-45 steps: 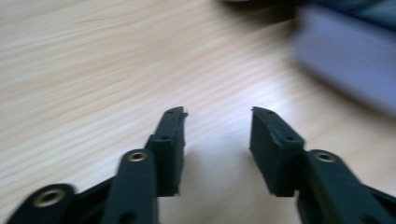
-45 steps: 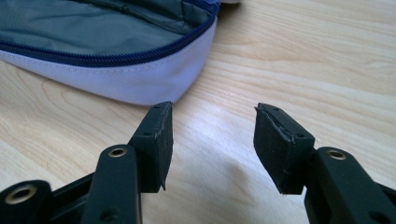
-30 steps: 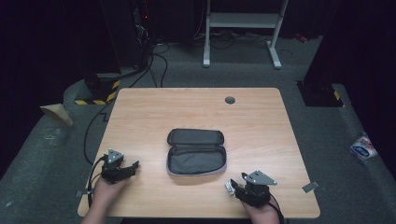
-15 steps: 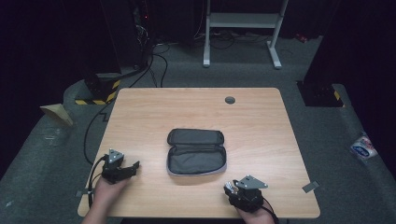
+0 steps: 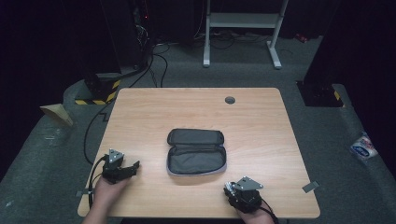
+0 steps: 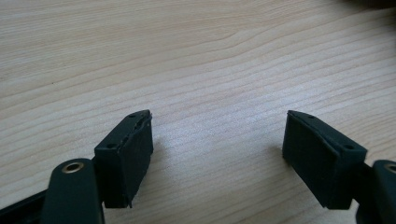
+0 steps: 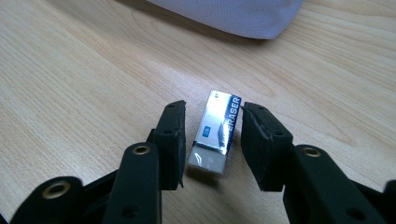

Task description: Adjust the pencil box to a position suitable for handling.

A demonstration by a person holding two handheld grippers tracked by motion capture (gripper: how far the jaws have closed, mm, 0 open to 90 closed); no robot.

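Step in hand: grasp of eraser (image 7: 215,133), a small white block in a glossy blue-silver sleeve, lying flat on wood-grain table (image 5: 261,121) between the jaws of right gripper (image 7: 210,140).

Jaws have just been closing and are narrowly parted; pads flank eraser with slim gaps, not yet pressing.

Next move likely calls for a final squeeze, then a lift toward open grey fabric pencil case (image 5: 196,151) just ahead.

Left gripper (image 6: 217,149) gapes wide over bare wood, holding nothing.

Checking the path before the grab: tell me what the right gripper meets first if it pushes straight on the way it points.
The eraser comes first, lying between the closing jaws of the right gripper. Beyond it, likely the grey pencil case; depth is unclear.
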